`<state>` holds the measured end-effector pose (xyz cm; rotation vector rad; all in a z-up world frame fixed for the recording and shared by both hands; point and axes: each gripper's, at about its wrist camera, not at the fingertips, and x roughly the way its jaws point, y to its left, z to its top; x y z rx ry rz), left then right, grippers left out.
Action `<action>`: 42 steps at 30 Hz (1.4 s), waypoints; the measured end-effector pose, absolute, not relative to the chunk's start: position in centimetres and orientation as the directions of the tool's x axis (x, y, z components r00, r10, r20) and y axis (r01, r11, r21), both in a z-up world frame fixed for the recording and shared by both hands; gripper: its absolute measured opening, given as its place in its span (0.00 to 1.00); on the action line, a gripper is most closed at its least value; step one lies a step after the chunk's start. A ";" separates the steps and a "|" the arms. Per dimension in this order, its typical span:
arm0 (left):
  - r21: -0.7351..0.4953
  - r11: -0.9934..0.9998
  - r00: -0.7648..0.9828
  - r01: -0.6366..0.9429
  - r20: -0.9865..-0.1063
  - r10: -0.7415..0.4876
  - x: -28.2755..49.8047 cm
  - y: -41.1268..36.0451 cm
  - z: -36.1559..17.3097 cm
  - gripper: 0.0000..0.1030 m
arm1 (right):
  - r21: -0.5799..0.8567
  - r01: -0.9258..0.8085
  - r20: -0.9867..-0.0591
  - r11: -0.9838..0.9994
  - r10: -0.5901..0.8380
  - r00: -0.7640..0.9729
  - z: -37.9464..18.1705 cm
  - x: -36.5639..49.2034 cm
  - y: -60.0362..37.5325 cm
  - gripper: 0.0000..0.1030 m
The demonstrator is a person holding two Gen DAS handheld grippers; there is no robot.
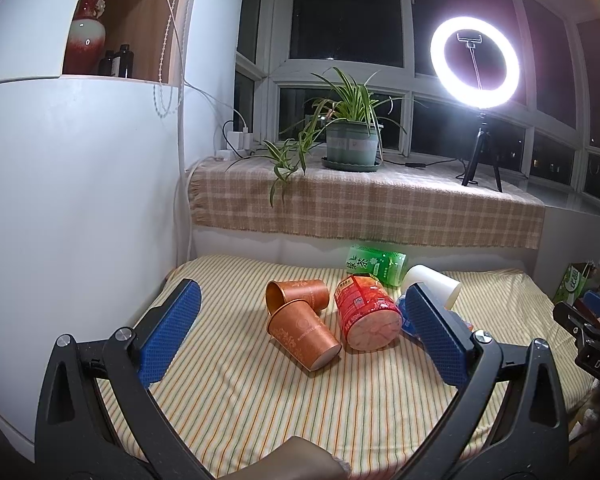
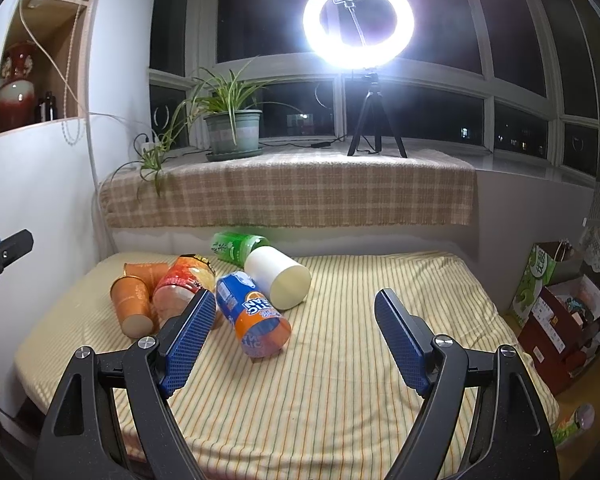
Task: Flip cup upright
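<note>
Cups lying toppled on the striped tablecloth point(image 1: 260, 392), both grippers spread and empty.
Left gripper point(image 1: 300, 322) faces two orange cups point(image 1: 304, 330); right gripper point(image 2: 296, 326) hovers apparently above a blue-orange cup point(image 2: 254, 316) beside a white cup point(image 2: 278, 278).

Both wrist cameras look forward and slightly down over the striped bed point(image 1: 300, 400) toward the window at 12 o'clock. The left view sits near the wall at 9 o'clock; the right sits further toward 3. Both share the ring light point(image 2: 358, 20) and the potted plant point(image 1: 350, 136).
</note>
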<state>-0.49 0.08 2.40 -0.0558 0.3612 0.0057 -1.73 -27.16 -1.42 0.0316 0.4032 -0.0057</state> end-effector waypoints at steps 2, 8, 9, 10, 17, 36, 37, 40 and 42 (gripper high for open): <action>-0.052 0.999 0.936 -0.015 -0.353 -0.004 -0.5 0.1 2.4 1.00 | 0.031 0.015 -0.391 0.999 -0.001 0.921 -1.4 -1.7 -27.2 0.79; -0.053 0.998 0.936 -0.015 -0.351 -0.005 -0.5 0.1 2.2 1.00 | 0.032 0.021 -0.387 0.999 -0.007 0.922 -1.4 -1.8 -27.2 0.79; -0.053 0.998 0.936 -0.015 -0.351 -0.004 -0.5 0.1 2.3 1.00 | 0.032 0.021 -0.386 0.999 -0.007 0.922 -1.4 -1.8 -27.3 0.79; -0.053 0.998 0.937 -0.016 -0.350 -0.003 -0.5 0.1 2.4 1.00 | 0.032 0.023 -0.386 0.999 -0.008 0.923 -1.4 -1.8 -27.3 0.79; -0.052 0.999 0.937 -0.016 -0.348 -0.003 -0.5 0.0 2.5 1.00 | 0.033 0.023 -0.385 0.999 -0.008 0.923 -1.4 -1.8 -27.3 0.79; -0.053 0.998 0.938 -0.015 -0.346 -0.004 -0.6 -0.1 2.2 1.00 | 0.034 0.021 -0.388 0.999 -0.006 0.922 -1.5 -1.8 -27.2 0.79; -0.053 0.998 0.938 -0.015 -0.346 -0.004 -0.6 -0.1 2.2 1.00 | 0.034 0.021 -0.389 0.999 -0.007 0.921 -1.5 -1.8 -27.2 0.79; -0.052 0.999 0.939 -0.015 -0.345 -0.004 -0.6 -0.1 2.1 1.00 | 0.032 0.019 -0.390 0.999 -0.004 0.921 -1.4 -1.7 -27.2 0.79; -0.053 0.998 0.939 -0.016 -0.344 -0.004 -0.7 0.0 2.1 1.00 | 0.031 0.018 -0.389 0.999 -0.004 0.921 -1.4 -1.7 -27.0 0.79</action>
